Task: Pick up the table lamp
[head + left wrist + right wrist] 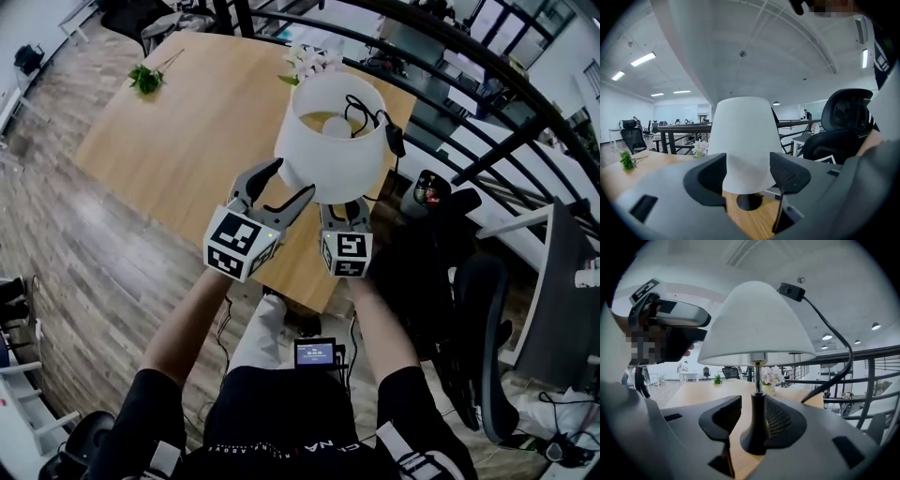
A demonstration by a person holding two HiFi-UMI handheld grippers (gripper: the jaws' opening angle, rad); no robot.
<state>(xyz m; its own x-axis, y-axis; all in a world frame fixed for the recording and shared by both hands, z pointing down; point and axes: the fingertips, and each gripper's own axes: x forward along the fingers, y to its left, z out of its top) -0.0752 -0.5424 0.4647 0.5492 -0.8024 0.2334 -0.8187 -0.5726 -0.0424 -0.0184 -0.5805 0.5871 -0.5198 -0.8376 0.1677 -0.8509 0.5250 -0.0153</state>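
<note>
A table lamp with a white shade [333,141] stands near the front edge of the wooden table [178,131]. Its black cord with an inline switch [394,139] hangs over the shade's right side. My left gripper [292,180] is open, its fingers spread beside the shade's lower left edge; in the left gripper view the shade [743,140] and the black foot [749,201] stand just beyond the jaws of the left gripper [747,171]. My right gripper [345,214] reaches under the shade. The lamp's black stem [757,423] stands between the open jaws of the right gripper [754,416], with a gap on its left.
A green sprig [145,80] lies at the table's far left and a small pot of pale flowers [309,61] stands behind the lamp. A black railing [469,84] runs along the right, with a black office chair [478,328] below it. Wood floor lies to the left.
</note>
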